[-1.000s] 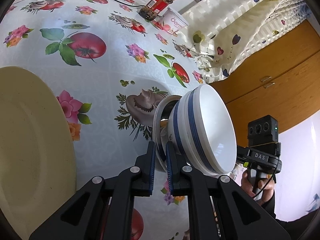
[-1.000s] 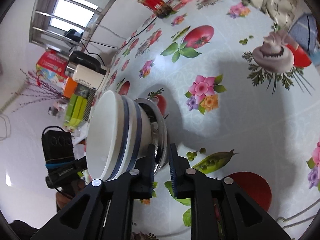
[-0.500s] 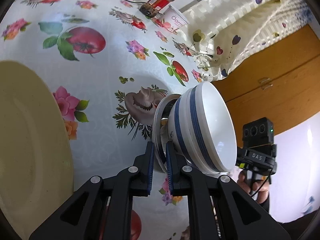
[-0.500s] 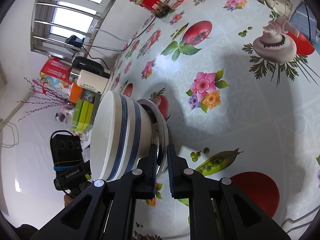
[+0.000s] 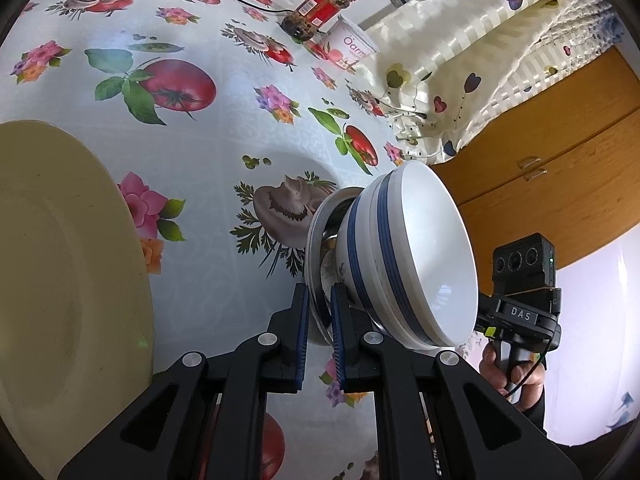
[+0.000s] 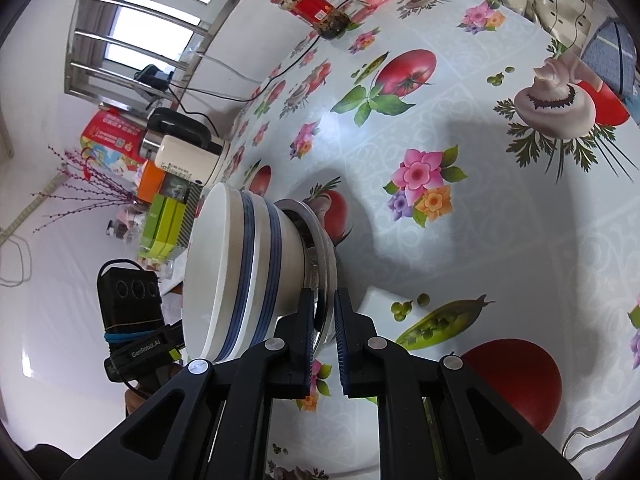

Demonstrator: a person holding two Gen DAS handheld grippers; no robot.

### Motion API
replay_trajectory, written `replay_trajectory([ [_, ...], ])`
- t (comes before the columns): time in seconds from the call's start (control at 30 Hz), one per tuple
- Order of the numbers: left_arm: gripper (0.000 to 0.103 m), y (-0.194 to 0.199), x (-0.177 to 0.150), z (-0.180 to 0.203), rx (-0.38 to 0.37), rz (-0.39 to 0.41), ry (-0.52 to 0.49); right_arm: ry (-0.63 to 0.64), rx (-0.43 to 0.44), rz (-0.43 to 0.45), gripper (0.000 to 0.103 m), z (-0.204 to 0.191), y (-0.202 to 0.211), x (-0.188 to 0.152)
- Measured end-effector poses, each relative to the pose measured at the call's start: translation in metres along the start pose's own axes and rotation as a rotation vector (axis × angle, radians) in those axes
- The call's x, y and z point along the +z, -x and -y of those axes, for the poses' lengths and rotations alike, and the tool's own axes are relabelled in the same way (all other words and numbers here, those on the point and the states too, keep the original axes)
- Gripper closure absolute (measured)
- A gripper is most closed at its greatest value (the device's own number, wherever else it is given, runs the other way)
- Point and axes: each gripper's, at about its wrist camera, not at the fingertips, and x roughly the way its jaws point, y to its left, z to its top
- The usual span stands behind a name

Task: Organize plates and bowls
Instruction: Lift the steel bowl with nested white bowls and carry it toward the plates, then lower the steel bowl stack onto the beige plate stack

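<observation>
Left gripper (image 5: 320, 320): blue pads pressed onto the rim of the steel plate (image 5: 316, 248), one pad on each face, pinching it on the stack's near edge.
Right gripper (image 6: 323, 322): pinching the same steel plate (image 6: 326, 256) rim from the opposite side; the gap between its pads is filled by the metal edge.
Landmark: the steel plate, the base of the stack, which both grippers hold together.
Stack: two white bowls (image 5: 408, 256) with blue bands sit nested on the plate, their open side away from the plate; in the right view the bowls (image 6: 236, 276) are on the far side of the plate from the tablecloth (image 6: 460, 220).
Position: the stack appears lifted clear of the tablecloth, with its shadow on the cloth beyond the plate; I cannot tell how high.
Cream plate (image 5: 60, 280): lies flat on the cloth, well apart from the steel plate, on the side away from the bowls.
Far things: a red jar (image 5: 320, 8) and a yoghurt tub (image 5: 352, 48) stand well beyond the steel plate at the table's far edge.
Step, as I judge it: carrying the stack, likely towards the cream plate.
Doing it well: keep both pinches firm, move the hands as one, hold the plate level so the loose bowls cannot slide, and lower it gently.
Look: glossy ceramic bowls, thin shiny steel beneath.
</observation>
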Motion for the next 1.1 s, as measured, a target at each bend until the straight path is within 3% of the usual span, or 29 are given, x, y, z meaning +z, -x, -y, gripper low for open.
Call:
replay_trajectory([
  [0.57, 0.094, 0.04, -0.002, -0.004, 0.038, 0.051, 0.019, 0.04, 0.015, -0.032, 0.093, -0.036, -0.016, 0.003],
  [1.1, 0.094, 0.113, -0.013, -0.039, 0.114, 0.168, 0.086, 0.14, 0.062, -0.13, 0.093, -0.101, -0.07, 0.001],
])
